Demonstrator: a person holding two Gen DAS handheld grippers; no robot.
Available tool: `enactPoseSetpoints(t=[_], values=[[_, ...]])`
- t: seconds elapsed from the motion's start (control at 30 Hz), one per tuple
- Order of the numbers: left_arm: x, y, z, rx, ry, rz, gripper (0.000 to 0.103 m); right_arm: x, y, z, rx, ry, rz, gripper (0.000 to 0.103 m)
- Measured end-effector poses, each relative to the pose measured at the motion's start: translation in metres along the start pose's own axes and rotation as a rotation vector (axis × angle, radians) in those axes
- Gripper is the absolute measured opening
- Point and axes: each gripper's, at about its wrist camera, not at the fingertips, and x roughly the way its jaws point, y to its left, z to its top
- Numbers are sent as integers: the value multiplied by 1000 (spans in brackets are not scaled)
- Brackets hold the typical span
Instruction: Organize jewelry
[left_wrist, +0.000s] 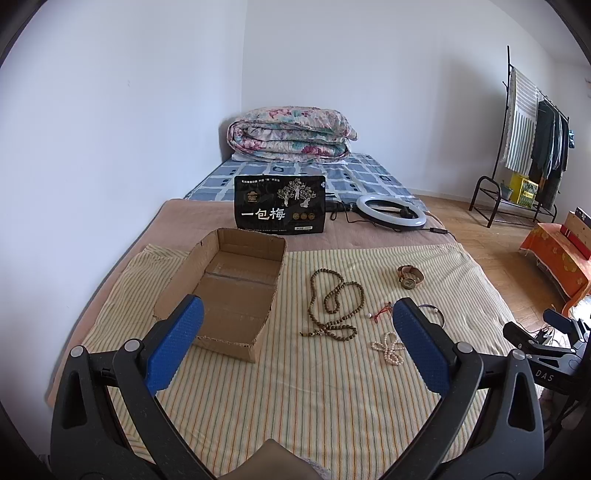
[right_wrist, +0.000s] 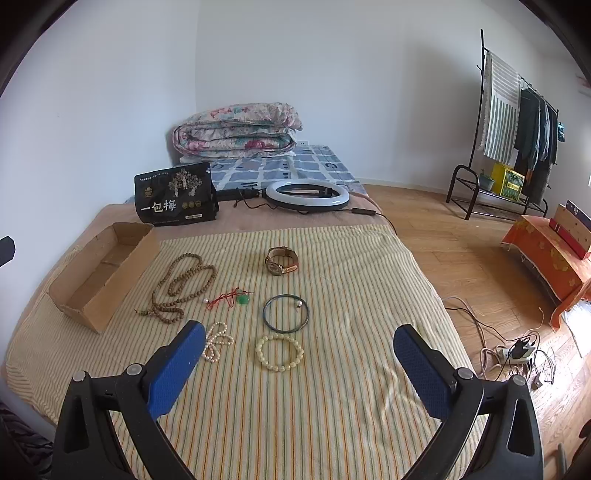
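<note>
Jewelry lies on a striped cloth (right_wrist: 332, 387): a long brown bead necklace (right_wrist: 184, 288) (left_wrist: 332, 306), a wristwatch (right_wrist: 281, 260) (left_wrist: 410, 277), a red cord with a green pendant (right_wrist: 232, 298), a dark bangle (right_wrist: 286, 312), a pale bead bracelet (right_wrist: 279, 352) and a pearl strand (right_wrist: 218, 341) (left_wrist: 389, 349). An open, empty cardboard box (left_wrist: 229, 288) (right_wrist: 99, 273) sits left of them. My left gripper (left_wrist: 297, 328) is open above the cloth by the box. My right gripper (right_wrist: 299, 350) is open above the bracelet, near the cloth's front.
A black snack bag (left_wrist: 280, 205) stands behind the box. A ring light (right_wrist: 307, 195) with its cable lies beside it. A folded quilt (left_wrist: 291, 134) sits at the bed's far end. A clothes rack (right_wrist: 517, 122), an orange-covered stand (right_wrist: 554, 254) and floor cables (right_wrist: 513, 350) are on the right.
</note>
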Motion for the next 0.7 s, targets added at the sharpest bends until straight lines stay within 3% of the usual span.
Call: enactPoseSetpoints(t=[0.7], values=[[-1, 0, 0, -3, 2, -1, 103, 1, 0, 0, 6, 6, 7, 103]])
